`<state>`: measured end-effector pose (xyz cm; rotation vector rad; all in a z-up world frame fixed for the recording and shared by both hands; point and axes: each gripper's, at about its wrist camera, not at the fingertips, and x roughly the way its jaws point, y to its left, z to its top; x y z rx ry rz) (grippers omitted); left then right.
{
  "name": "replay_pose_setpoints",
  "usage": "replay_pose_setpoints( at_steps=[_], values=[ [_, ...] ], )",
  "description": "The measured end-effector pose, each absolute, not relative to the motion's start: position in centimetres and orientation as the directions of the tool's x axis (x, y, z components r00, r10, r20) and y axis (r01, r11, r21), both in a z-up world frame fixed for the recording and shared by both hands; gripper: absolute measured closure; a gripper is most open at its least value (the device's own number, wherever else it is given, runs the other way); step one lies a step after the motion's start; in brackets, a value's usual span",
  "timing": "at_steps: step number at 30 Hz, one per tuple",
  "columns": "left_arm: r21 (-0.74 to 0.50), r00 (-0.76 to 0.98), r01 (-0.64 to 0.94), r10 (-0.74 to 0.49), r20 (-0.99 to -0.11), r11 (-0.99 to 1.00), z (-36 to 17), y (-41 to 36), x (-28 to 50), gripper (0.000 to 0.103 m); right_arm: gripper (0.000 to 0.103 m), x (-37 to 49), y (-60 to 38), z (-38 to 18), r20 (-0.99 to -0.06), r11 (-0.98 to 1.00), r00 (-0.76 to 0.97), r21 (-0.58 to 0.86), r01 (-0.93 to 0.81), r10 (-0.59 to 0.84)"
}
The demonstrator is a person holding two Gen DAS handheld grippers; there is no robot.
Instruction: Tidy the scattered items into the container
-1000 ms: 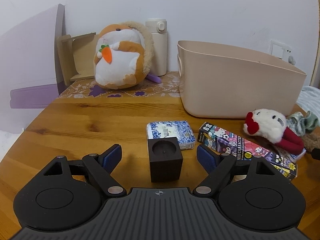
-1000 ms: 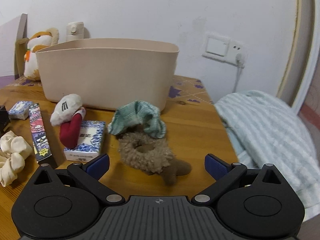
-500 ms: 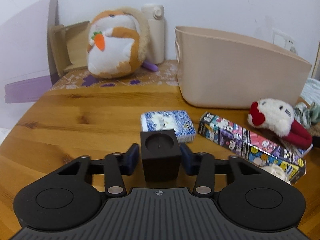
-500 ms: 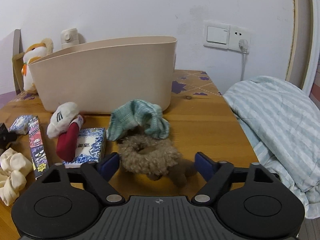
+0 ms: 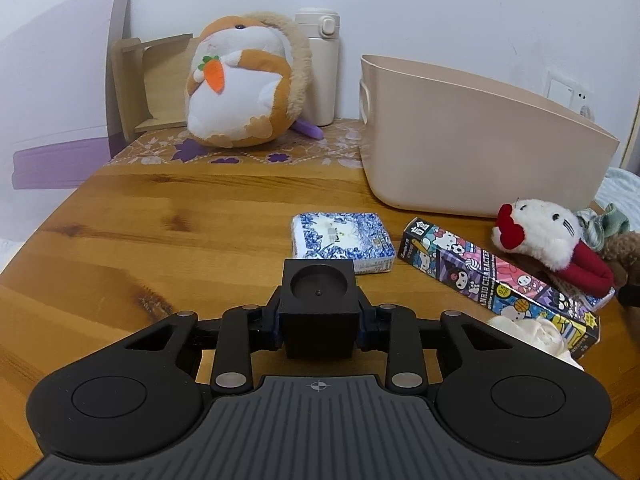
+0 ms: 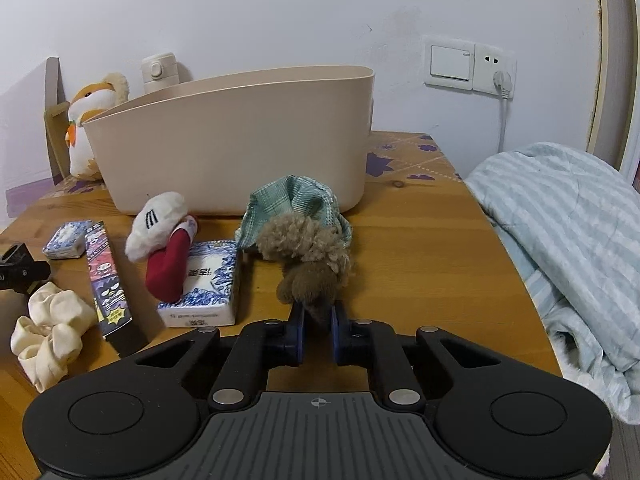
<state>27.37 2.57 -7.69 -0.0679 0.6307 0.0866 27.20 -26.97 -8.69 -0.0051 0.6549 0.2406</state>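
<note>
My left gripper (image 5: 318, 322) is shut on a black cube (image 5: 318, 306) with a round hollow on top, held just above the wooden table (image 5: 160, 232). My right gripper (image 6: 317, 326) is shut on a brown fuzzy scrunchie (image 6: 306, 258), lifted a little, with a green plaid scrunchie (image 6: 294, 204) behind it. The beige container (image 6: 236, 136) stands at the back, also in the left wrist view (image 5: 476, 140). Scattered in front are a white and red plush (image 6: 162, 236), two blue tissue packs (image 6: 208, 284) (image 5: 340, 240), a cartoon box (image 5: 496, 276) and a cream scrunchie (image 6: 48, 320).
A hamster plush (image 5: 244, 84), a cream bottle (image 5: 320, 64) and a wooden stand (image 5: 140, 84) sit at the back left. A striped blanket (image 6: 568, 240) lies off the table's right edge. A wall socket with a cable (image 6: 500, 80) is behind.
Both grippers went from open to shut: the left closed on the black cube and raised it slightly, the right closed on the brown scrunchie and lifted it.
</note>
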Motion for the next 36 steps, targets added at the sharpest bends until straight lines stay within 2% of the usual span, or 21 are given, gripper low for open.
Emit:
replay_pose_setpoints(
  at_steps=[20, 36],
  values=[
    [-0.062, 0.832, -0.117, 0.064, -0.551, 0.991, -6.6, 2.4, 24.9, 0.071, 0.094, 23.7, -27.4, -6.7, -0.529, 0.976, 0.824, 0.054, -0.209, 0.206],
    [-0.073, 0.881, -0.051, 0.01, -0.474, 0.996, -1.8, 1.0, 22.4, 0.071, 0.094, 20.6, -26.9, -1.4, -0.418, 0.968, 0.878, 0.013, -0.252, 0.234]
  ],
)
